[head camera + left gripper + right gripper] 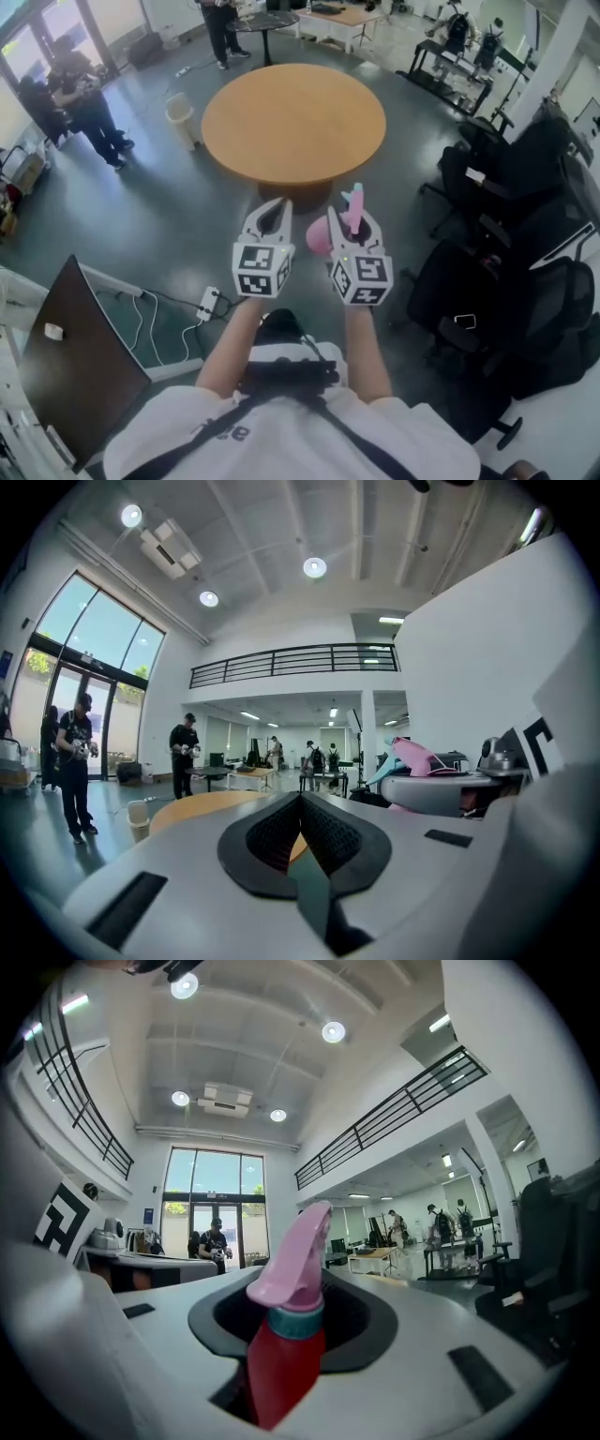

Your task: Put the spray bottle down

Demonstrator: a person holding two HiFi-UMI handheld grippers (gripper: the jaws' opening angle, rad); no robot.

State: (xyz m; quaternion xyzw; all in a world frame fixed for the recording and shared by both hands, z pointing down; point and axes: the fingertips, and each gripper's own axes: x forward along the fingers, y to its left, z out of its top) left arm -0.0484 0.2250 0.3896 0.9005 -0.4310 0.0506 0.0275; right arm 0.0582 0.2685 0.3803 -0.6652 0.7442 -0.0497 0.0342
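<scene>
While the right gripper (pixel 296 1312) points level, its jaws are clamped on the neck of the spray bottle (pixel 284 1363), just under the teal collar. The red body hangs below the pads and the pink trigger head stands roughly upright above them. Gripping at the neck probably leaves the base free, so the bottle can be lowered onto a surface without tipping.

Just beside it, the left gripper (pixel 300 803) has its jaws drawn together on nothing. It seems to be held alongside only to stay clear of the bottle, since setting it down needs one hand.

The bottle is in the air over the grey floor (pixel 169 216), short of the round wooden table (pixel 292 122) directly ahead. That bare top looks like the likeliest place to put it, so the task is judged not yet done. Dark office chairs (pixel 525 309) crowd the right side, and people (pixel 89 103) stand well away by the glass doors.
</scene>
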